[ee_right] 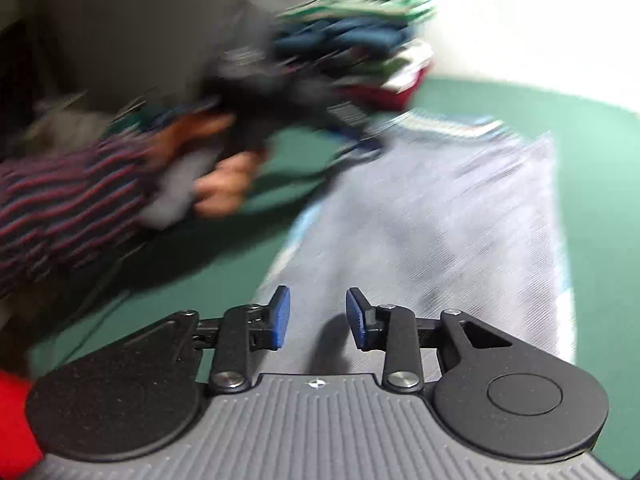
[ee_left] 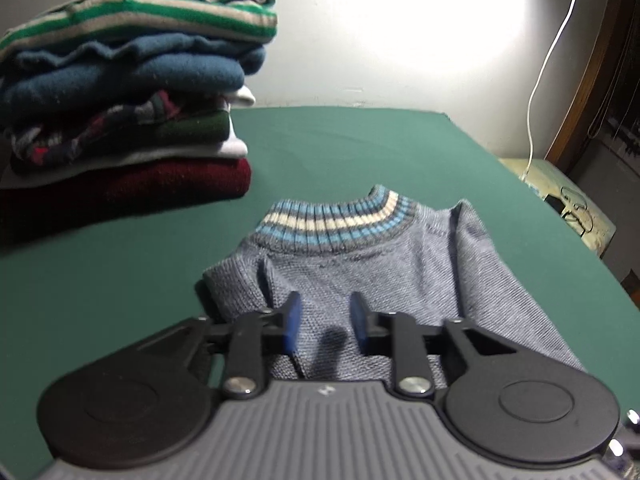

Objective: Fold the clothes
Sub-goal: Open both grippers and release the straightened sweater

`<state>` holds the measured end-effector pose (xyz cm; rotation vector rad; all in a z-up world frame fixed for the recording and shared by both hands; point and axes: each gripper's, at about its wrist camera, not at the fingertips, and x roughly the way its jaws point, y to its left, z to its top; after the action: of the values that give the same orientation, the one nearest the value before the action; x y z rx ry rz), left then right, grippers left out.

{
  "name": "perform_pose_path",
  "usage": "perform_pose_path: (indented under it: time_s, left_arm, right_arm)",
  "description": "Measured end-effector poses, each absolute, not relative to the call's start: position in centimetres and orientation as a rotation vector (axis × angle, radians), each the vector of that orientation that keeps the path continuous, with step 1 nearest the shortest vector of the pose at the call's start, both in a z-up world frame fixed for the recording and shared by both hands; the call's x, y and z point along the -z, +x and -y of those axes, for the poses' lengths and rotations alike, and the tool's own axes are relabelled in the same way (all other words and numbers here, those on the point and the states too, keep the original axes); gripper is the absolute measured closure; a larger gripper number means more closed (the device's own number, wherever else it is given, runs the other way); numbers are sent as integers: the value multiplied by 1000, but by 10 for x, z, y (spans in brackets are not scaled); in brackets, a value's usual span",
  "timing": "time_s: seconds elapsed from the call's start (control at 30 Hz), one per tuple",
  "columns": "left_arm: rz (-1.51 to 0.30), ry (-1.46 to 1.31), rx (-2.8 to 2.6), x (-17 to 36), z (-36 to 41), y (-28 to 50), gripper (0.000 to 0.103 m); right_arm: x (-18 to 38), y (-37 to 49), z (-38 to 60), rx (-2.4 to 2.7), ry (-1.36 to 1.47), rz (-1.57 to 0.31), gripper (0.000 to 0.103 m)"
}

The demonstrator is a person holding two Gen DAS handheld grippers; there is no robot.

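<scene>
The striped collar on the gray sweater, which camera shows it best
The left wrist view. There the collar of the gray sweater is sharp, its blue and cream bands clear beyond the open left gripper. The right wrist view is motion-blurred; the collar is only a faint streak.
</scene>
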<state>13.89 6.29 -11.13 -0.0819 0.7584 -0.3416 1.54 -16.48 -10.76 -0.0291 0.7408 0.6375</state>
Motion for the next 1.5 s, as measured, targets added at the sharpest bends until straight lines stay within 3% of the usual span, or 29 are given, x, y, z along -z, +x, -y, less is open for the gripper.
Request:
perform_pose_path:
  time_s: [0.2,0.57,0.73,0.93,1.2,1.5]
  left_arm:
    - [-775,-37,300,125,-67,135,67]
    - [-749,-122,402,101,-50,72,64]
    - [-813,-61,428,120,-27,32,64]
    - [-777,85,405,125,-17,-10,45]
    - [-789,108,332,125,-16,-43,42]
    - [-802,112,185,121,-6,-81,38]
  right_arm:
    - [122,48,168,-508,3,-768,78]
    - [120,17,183,-530,56,-829,77]
    - [116,-1,182,-521,6,-809,77]
    - [120,-39,175,-551,-103,-770,78]
    - [129,-63,175,-562,-208,-660,77]
    - [129,-70,203,-645,-163,-687,72]
